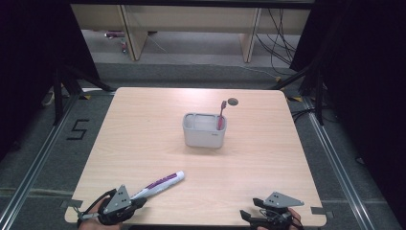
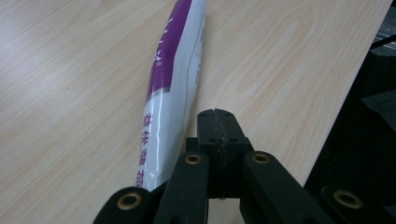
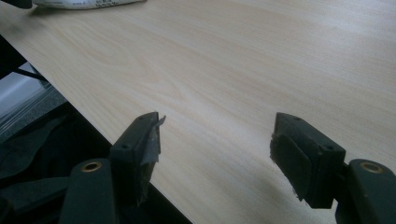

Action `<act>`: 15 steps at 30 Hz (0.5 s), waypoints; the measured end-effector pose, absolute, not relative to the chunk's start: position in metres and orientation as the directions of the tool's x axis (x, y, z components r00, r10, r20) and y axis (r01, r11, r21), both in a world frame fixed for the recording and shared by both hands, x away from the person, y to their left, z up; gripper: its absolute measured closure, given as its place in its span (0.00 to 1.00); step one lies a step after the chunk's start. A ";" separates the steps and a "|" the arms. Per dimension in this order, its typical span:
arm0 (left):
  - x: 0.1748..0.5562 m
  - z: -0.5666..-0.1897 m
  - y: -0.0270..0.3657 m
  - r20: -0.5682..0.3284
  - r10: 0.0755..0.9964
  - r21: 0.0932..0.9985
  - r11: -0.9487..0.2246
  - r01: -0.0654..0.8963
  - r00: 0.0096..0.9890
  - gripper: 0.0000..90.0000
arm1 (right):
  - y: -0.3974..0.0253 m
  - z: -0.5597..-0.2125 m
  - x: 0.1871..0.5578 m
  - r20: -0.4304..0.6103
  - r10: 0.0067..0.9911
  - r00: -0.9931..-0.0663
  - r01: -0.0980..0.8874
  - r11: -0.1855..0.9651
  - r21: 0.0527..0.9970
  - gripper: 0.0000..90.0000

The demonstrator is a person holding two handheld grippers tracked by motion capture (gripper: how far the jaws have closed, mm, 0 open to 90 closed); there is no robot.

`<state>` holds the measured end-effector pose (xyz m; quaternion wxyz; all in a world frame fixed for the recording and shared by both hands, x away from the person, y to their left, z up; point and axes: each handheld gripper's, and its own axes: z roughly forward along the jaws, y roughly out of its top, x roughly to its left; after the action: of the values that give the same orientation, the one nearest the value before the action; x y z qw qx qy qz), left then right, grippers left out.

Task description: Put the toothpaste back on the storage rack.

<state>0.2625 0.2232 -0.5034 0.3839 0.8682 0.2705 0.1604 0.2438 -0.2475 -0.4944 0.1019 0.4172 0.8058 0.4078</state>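
A white and purple toothpaste tube (image 1: pixel 160 183) lies on the wooden table (image 1: pixel 143 124) near its front left, slanting up to the right. My left gripper (image 1: pixel 140 202) sits at the tube's near end. In the left gripper view its jaws are pressed together with nothing between them, and the tube (image 2: pixel 173 79) runs along their left side, touching or nearly so. My right gripper (image 1: pixel 249 209) rests at the front right edge, its jaws (image 3: pixel 215 144) wide apart over bare wood. The tube's end (image 3: pixel 88 3) shows far off.
A pale grey holder (image 1: pixel 204 130) stands mid-table with a red toothbrush (image 1: pixel 221 115) upright in its right compartment. A small round hole (image 1: pixel 232 101) is in the tabletop behind it. The table's front edge runs just under both grippers.
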 end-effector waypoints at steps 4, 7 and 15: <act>0.266 -0.503 0.226 0.092 0.595 0.749 -0.570 0.339 0.798 0.99 | -0.246 -0.493 0.241 0.202 0.767 -0.610 0.615 0.297 0.730 0.37; 0.269 -0.503 0.230 0.120 0.583 0.730 -0.601 0.326 0.804 0.99 | -0.247 -0.492 0.241 0.203 0.767 -0.608 0.622 0.302 0.722 0.37; 0.278 -0.505 0.234 0.118 0.595 0.733 -0.592 0.335 0.795 0.99 | -0.248 -0.492 0.243 0.191 0.763 -0.618 0.612 0.314 0.725 0.37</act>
<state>0.2780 0.2344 -0.5049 0.3648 0.8742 0.2662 0.1783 0.2425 -0.2480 -0.4922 0.0938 0.4269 0.8052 0.4007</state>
